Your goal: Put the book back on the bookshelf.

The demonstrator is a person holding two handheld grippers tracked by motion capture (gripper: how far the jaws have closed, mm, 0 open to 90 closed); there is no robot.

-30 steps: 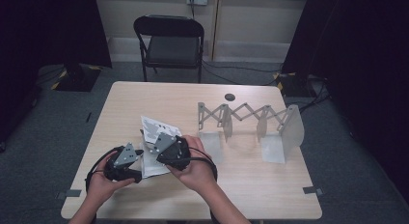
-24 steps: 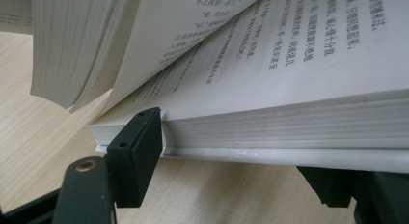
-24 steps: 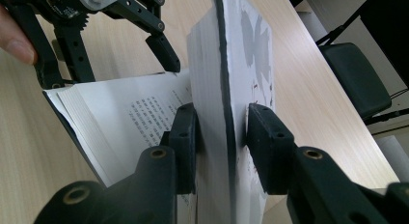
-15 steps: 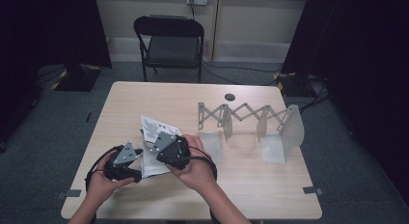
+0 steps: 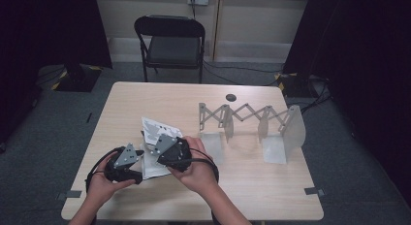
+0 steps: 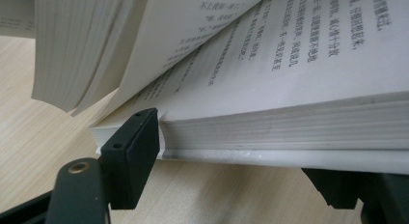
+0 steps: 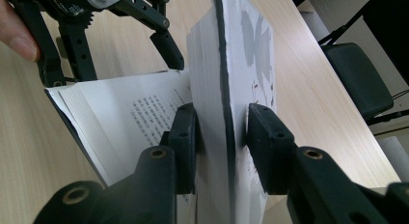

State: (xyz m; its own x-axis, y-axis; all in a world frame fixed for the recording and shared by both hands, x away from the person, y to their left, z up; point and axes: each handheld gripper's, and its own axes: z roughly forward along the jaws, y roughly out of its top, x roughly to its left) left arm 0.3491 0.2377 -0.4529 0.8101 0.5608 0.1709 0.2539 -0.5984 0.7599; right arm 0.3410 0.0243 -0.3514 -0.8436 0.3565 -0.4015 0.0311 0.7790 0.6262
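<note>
Pale wooden table (image 5: 271, 186) under us carries the open book (image 5: 154, 137) near its front left, with a folding rack (image 5: 252, 120) well apart. Our right gripper (image 7: 222, 137) is clamped on the raised cover and front pages; our left gripper (image 6: 231, 161) is closed on the lower page block. Compared with a second ago nothing has shifted, so we judge the opening is paused.

White book (image 7: 144, 113) with black print, grey-patterned cover (image 7: 251, 64); pale wood-grain table (image 5: 169, 104).
</note>
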